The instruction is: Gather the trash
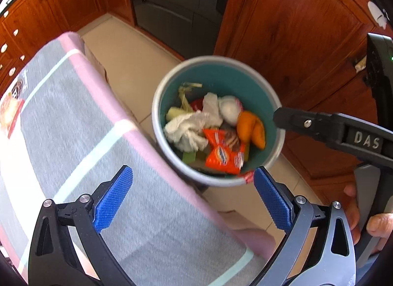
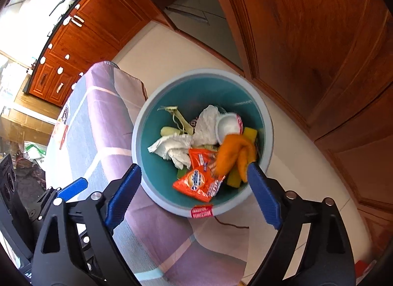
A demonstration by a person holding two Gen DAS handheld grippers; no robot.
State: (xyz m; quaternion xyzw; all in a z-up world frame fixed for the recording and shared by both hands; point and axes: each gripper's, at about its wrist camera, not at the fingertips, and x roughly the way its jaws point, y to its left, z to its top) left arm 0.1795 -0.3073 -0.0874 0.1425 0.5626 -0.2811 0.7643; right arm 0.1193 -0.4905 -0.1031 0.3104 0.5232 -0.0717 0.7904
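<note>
Pale tiled floor (image 2: 157, 47) between wooden cabinets, bearing a round teal-lined trash bin (image 2: 172, 178) just beside a cloth-draped table. Grey tablecloth with pink border and pale stripes (image 1: 73, 119) over that table, carrying a red-and-white packet (image 1: 11, 114) near its far edge, blurred in both views.

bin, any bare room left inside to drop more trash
Free: the teal floor by the far wall of the bin and its left side. Crowded: middle and right, with crumpled tissue, orange wrapper and orange peel.
</note>
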